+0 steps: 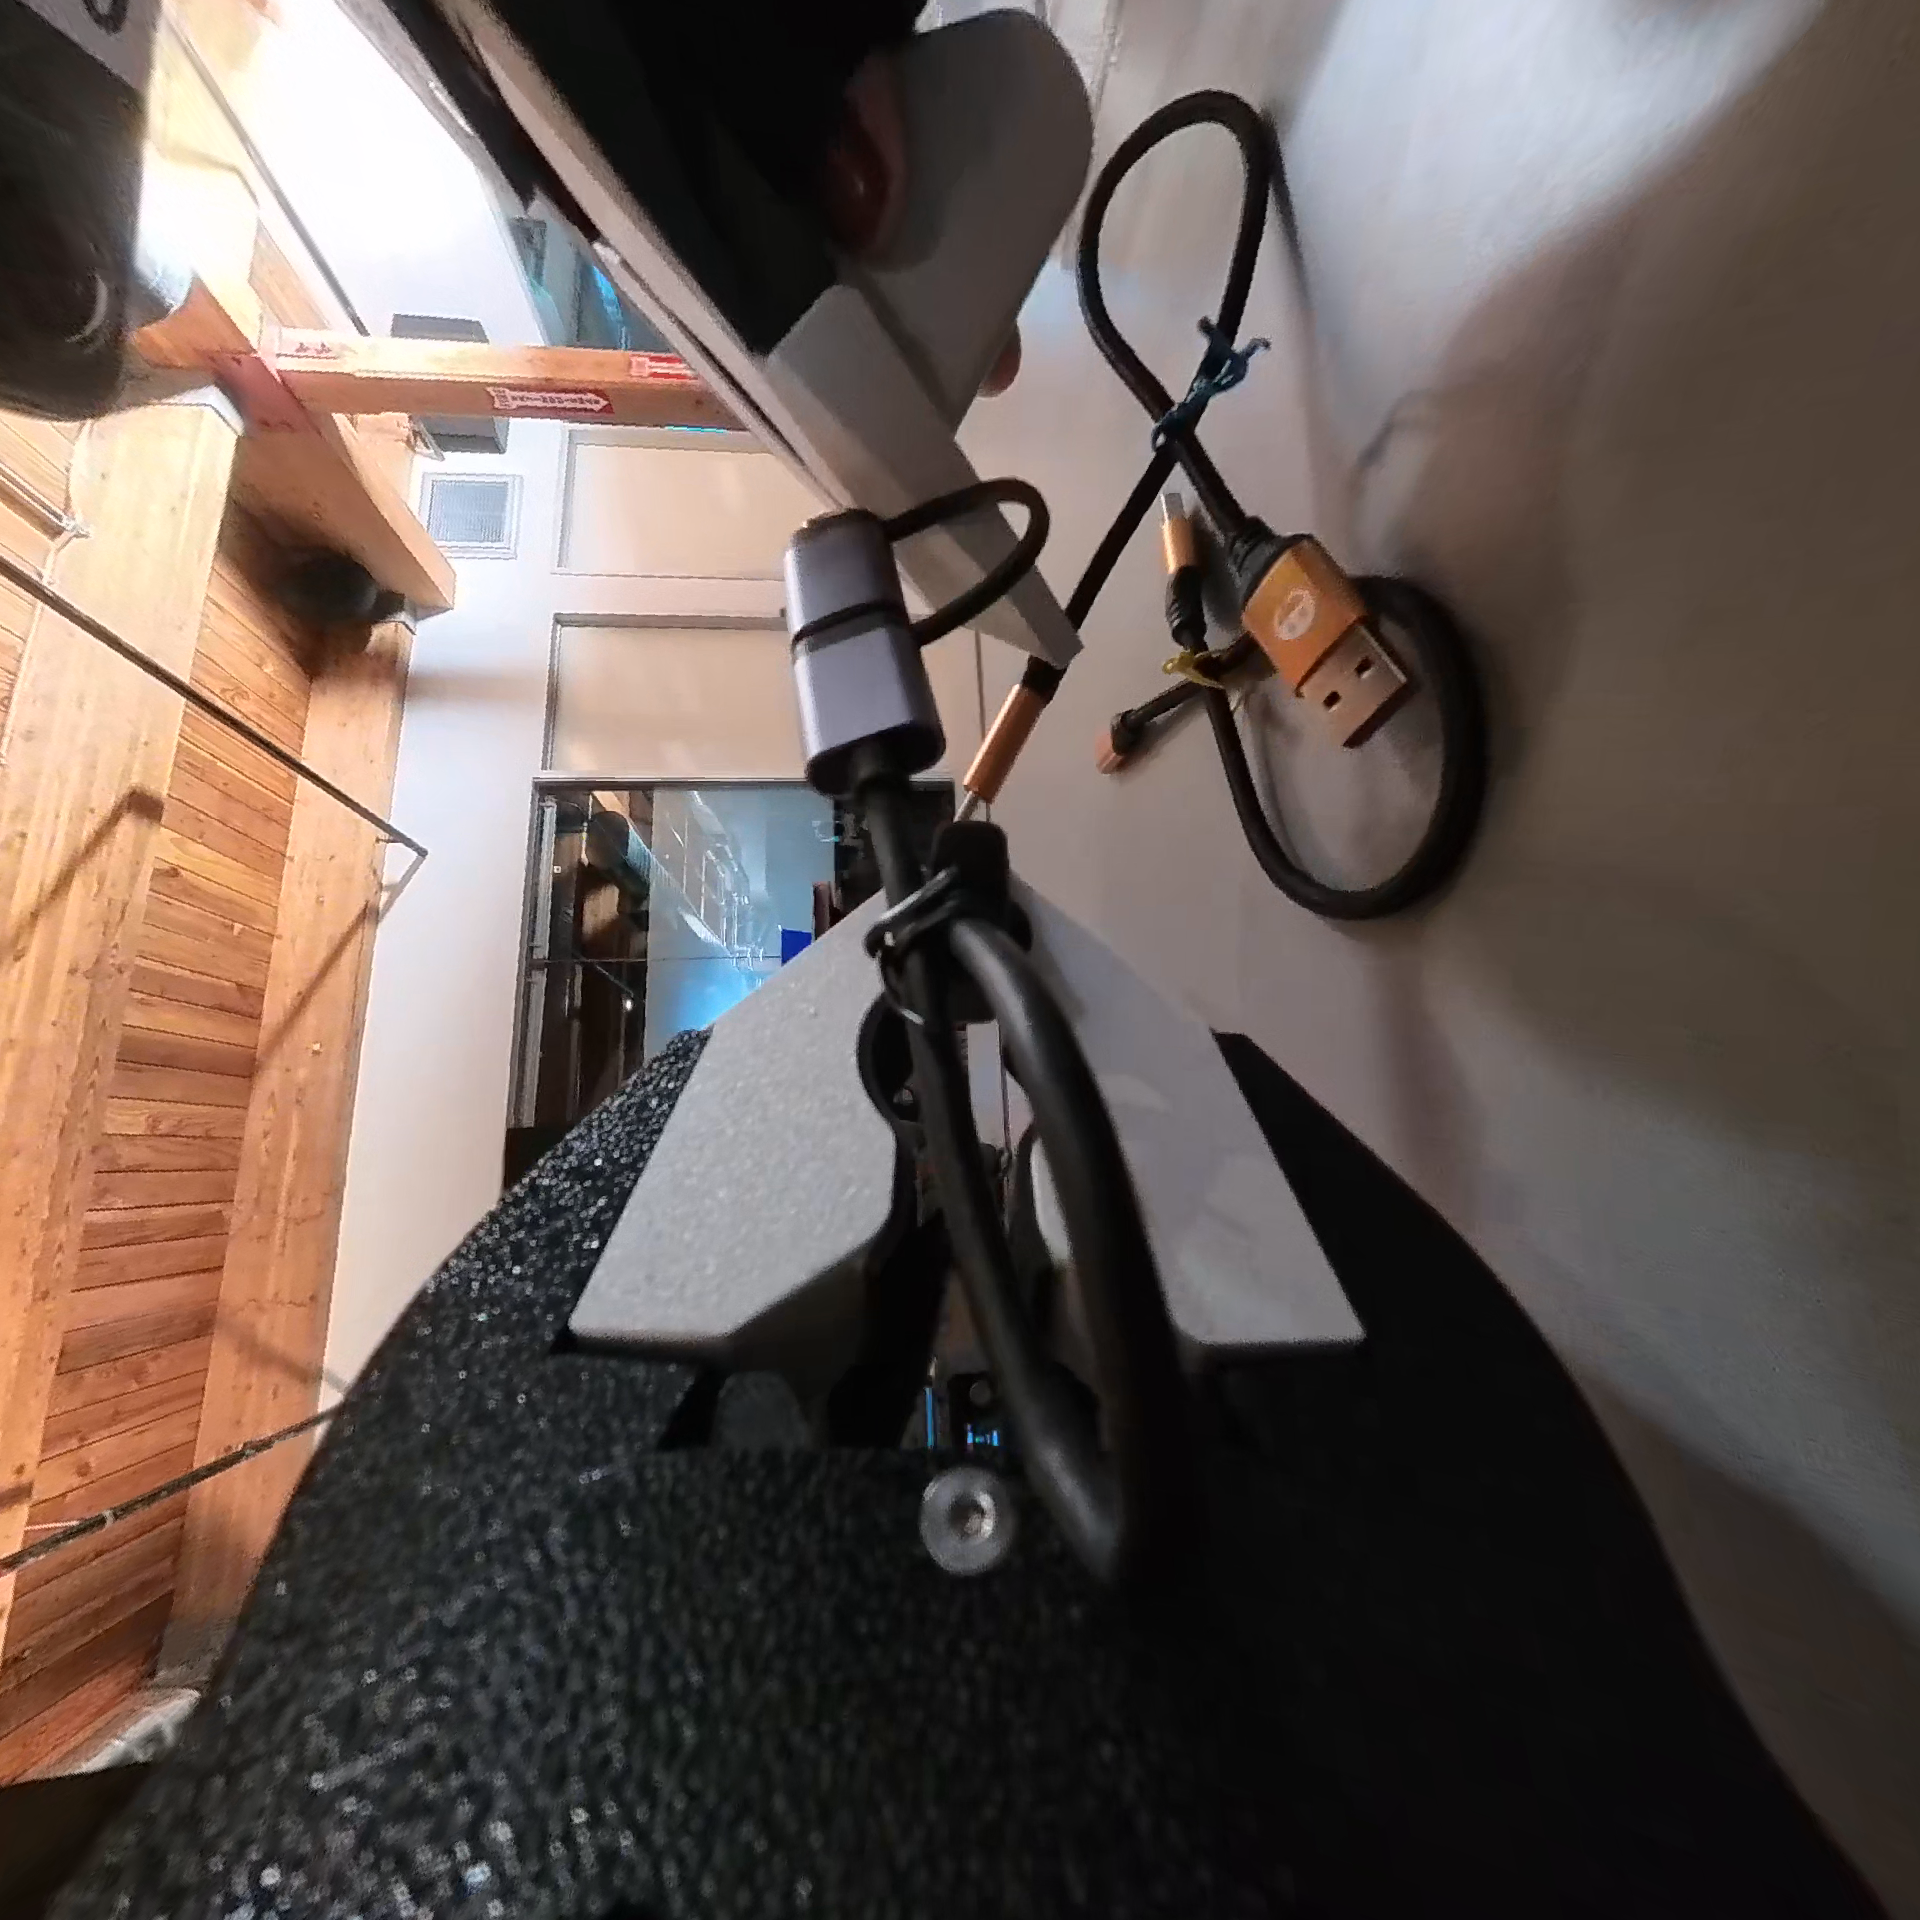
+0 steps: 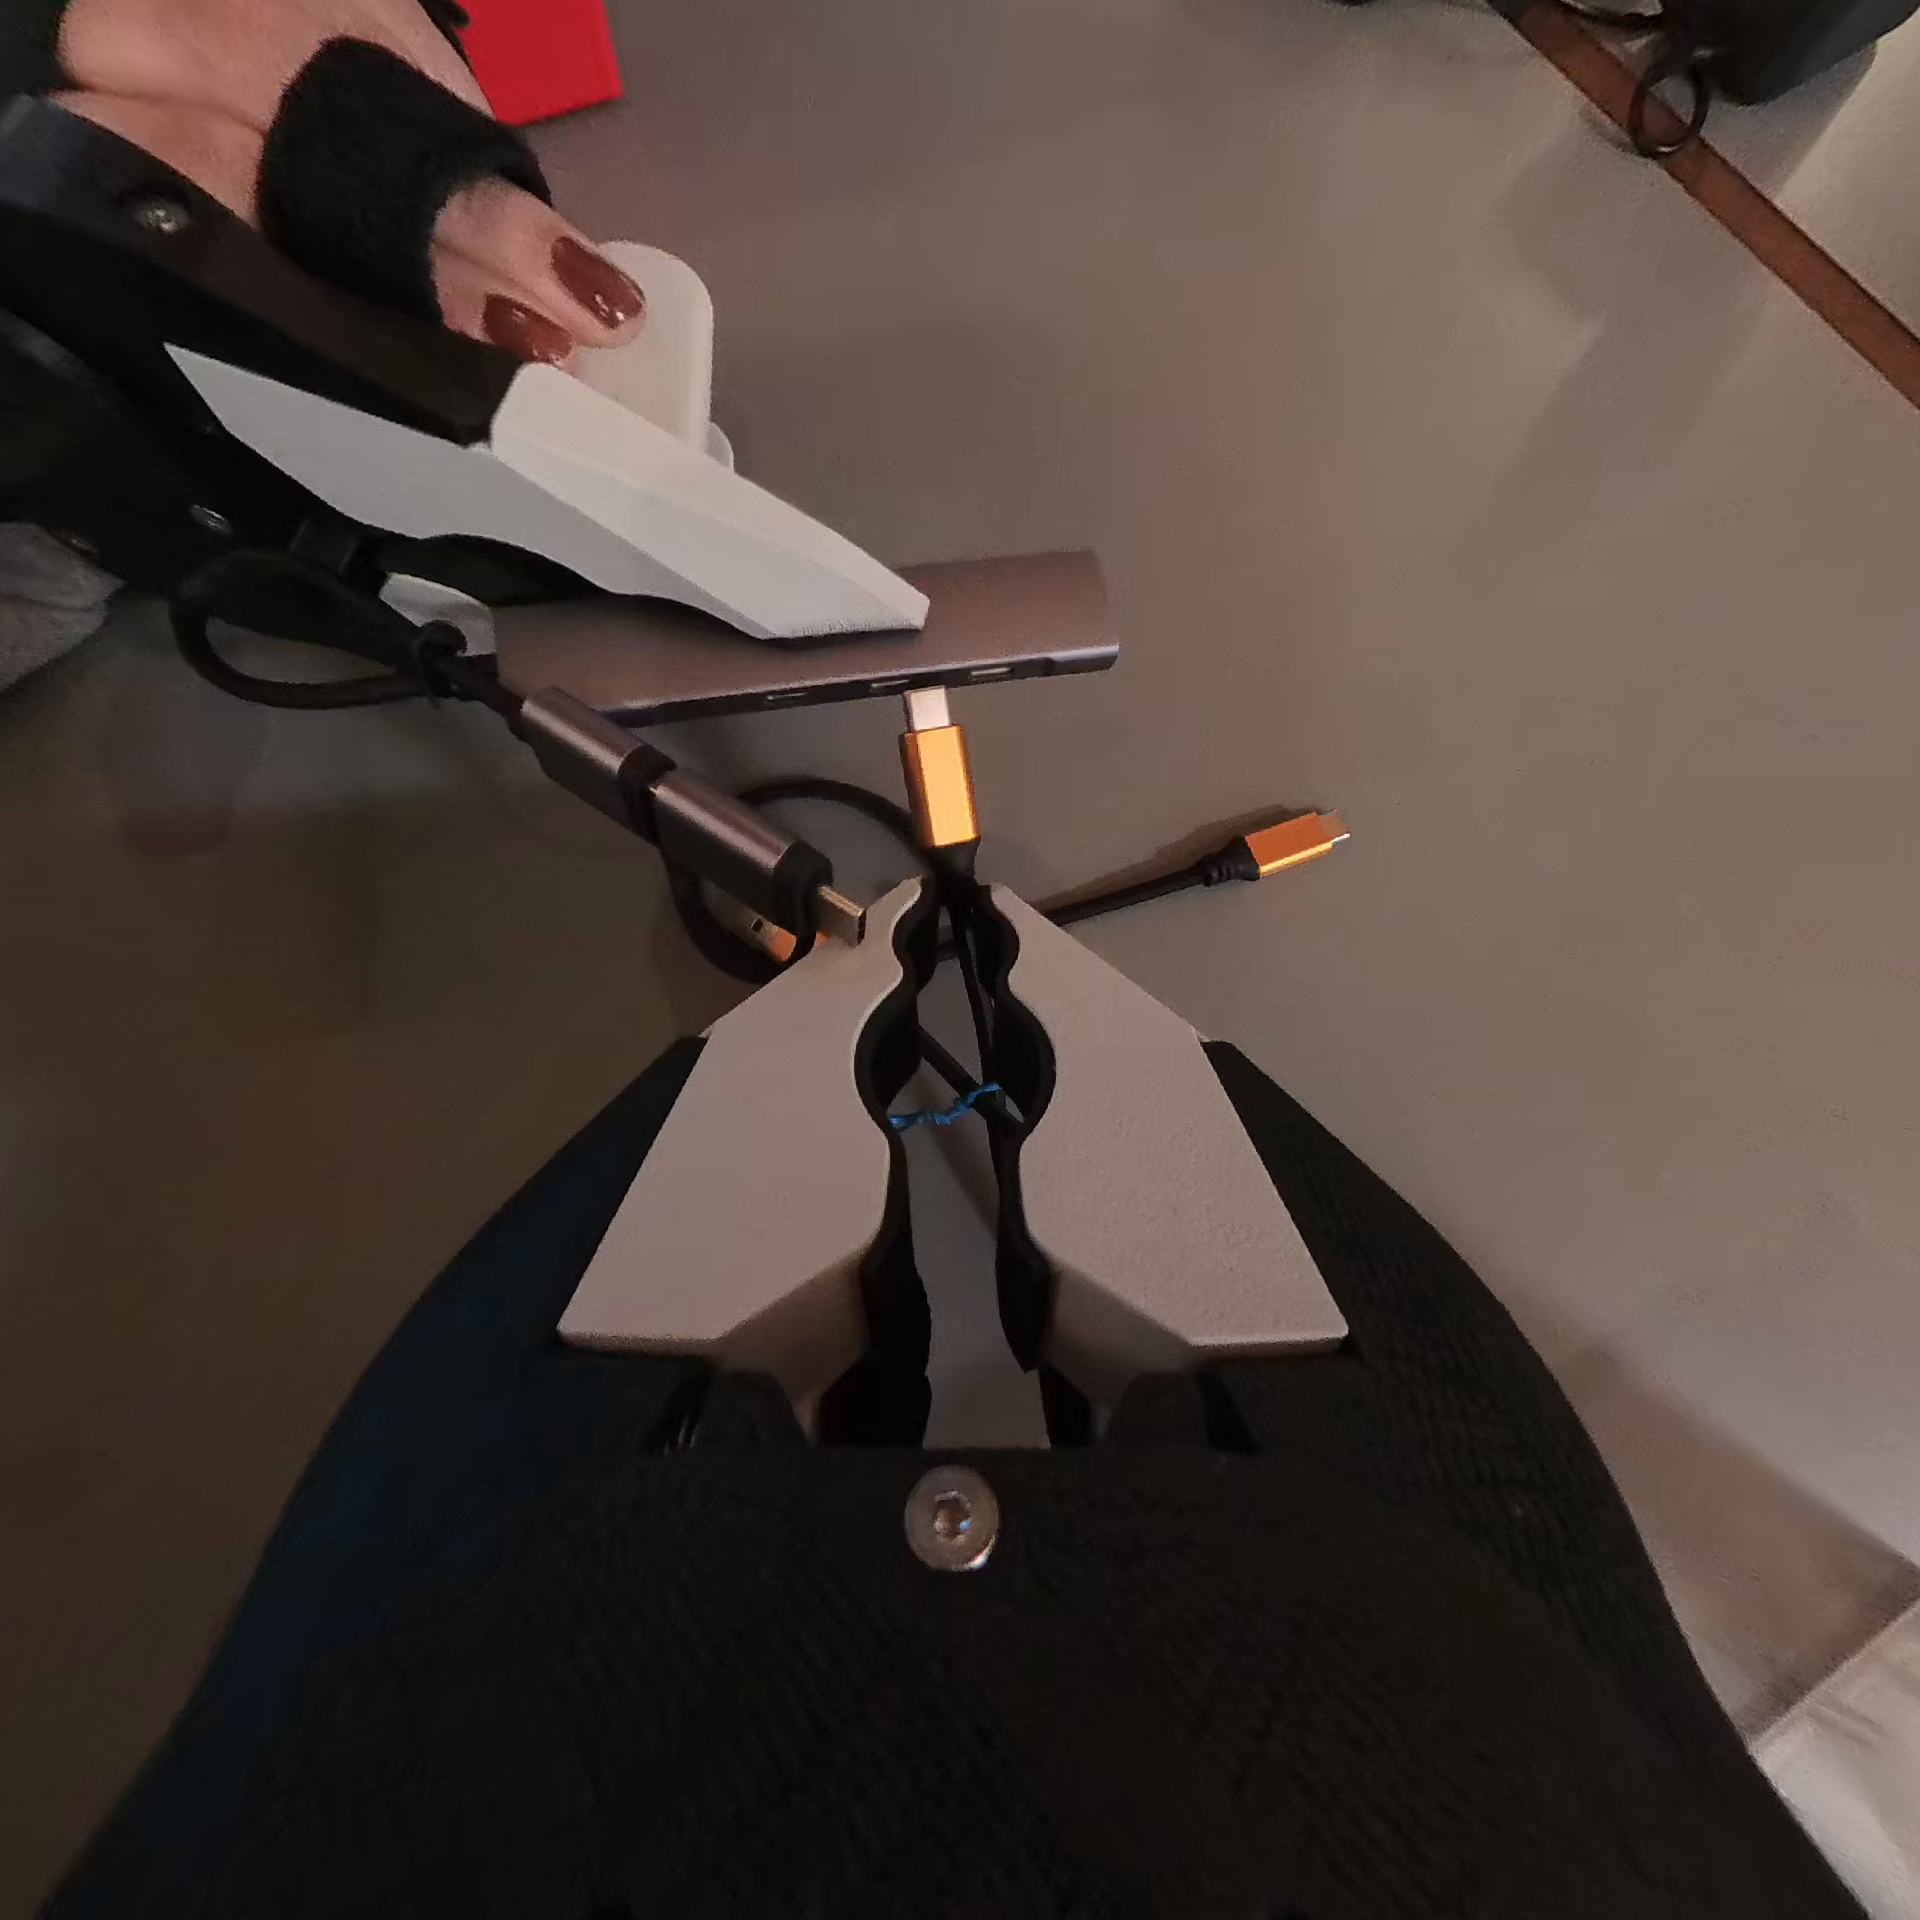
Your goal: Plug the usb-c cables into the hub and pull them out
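In the right wrist view the grey hub is held off the grey table, clamped by my left gripper, whose white upper finger lies on top of it. My right gripper is shut on the black cable just behind an orange usb-c plug. The plug's metal tip stands bare at the hub's middle port. In the left wrist view my left gripper is shut. The hub's own black cable and grey plug cross it, and the orange plug points in from above.
A second orange usb-c plug lies on the table to the right. An orange usb-a plug and cable loops lie beyond. The hub's grey plug hangs to the left. A gloved hand holds the left gripper. A red object stands far back.
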`<action>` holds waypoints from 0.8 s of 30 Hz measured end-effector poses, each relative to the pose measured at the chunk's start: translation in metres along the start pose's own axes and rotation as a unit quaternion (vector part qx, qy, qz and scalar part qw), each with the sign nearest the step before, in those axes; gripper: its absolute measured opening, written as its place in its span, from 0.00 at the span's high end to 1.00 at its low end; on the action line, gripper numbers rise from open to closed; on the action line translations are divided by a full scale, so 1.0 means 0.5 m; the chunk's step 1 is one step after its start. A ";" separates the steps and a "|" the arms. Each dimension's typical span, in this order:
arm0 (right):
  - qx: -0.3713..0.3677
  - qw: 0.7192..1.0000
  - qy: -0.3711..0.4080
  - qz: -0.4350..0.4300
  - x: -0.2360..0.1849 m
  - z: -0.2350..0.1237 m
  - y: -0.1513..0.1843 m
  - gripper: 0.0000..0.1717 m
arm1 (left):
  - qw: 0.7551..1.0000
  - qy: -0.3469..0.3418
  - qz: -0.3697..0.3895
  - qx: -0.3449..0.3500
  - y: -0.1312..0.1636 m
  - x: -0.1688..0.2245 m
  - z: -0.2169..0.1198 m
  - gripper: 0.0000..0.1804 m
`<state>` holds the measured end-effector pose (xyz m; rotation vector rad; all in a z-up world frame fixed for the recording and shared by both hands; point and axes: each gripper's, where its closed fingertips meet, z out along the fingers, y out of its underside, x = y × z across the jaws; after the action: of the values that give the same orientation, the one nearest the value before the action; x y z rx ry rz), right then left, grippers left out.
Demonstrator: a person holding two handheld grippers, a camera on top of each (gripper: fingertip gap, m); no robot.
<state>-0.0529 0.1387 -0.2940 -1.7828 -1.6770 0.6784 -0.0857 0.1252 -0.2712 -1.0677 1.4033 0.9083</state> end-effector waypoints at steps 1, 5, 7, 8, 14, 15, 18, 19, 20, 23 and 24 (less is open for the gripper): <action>-0.003 1.000 -0.001 -0.001 -0.001 -0.001 0.002 0.98 | 1.000 0.002 0.003 -0.001 0.000 0.002 0.000 0.96; -0.018 1.000 -0.004 -0.009 -0.004 0.000 0.013 0.98 | 1.000 0.007 0.018 0.000 -0.005 0.007 -0.003 0.96; -0.026 1.000 -0.003 -0.017 -0.005 0.002 0.018 0.98 | 1.000 0.012 0.029 0.002 -0.010 0.011 -0.004 0.95; -0.028 0.999 -0.001 -0.020 -0.004 0.002 0.019 0.98 | 0.999 0.013 0.034 0.001 -0.010 0.013 -0.005 0.95; -0.024 0.999 -0.006 -0.023 -0.006 -0.001 0.019 0.98 | 0.999 0.022 0.049 -0.004 -0.009 0.021 -0.006 0.95; -0.026 0.999 -0.006 -0.024 -0.006 -0.001 0.020 0.98 | 0.999 0.022 0.049 -0.003 -0.011 0.021 -0.007 0.95; -0.037 0.999 -0.006 -0.025 -0.006 0.002 0.028 0.98 | 0.998 0.020 0.056 -0.004 -0.014 0.020 -0.007 0.95; -0.040 0.999 -0.007 -0.026 -0.007 0.003 0.030 0.98 | 0.998 0.023 0.062 -0.005 -0.015 0.023 -0.007 0.95; -0.042 0.999 -0.009 -0.027 -0.007 0.004 0.032 0.98 | 0.997 0.025 0.068 -0.006 -0.015 0.026 -0.007 0.95; -0.046 0.999 -0.011 -0.028 -0.008 0.004 0.035 0.98 | 0.996 0.029 0.084 -0.011 -0.016 0.031 -0.006 0.95; -0.048 0.998 -0.013 -0.029 -0.009 0.004 0.037 0.98 | 0.996 0.033 0.087 -0.011 -0.016 0.034 -0.006 0.95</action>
<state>-0.0420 0.1337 -0.3090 -1.7908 -1.7990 0.6057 -0.0787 0.1182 -0.2875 -1.0106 1.5622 1.0245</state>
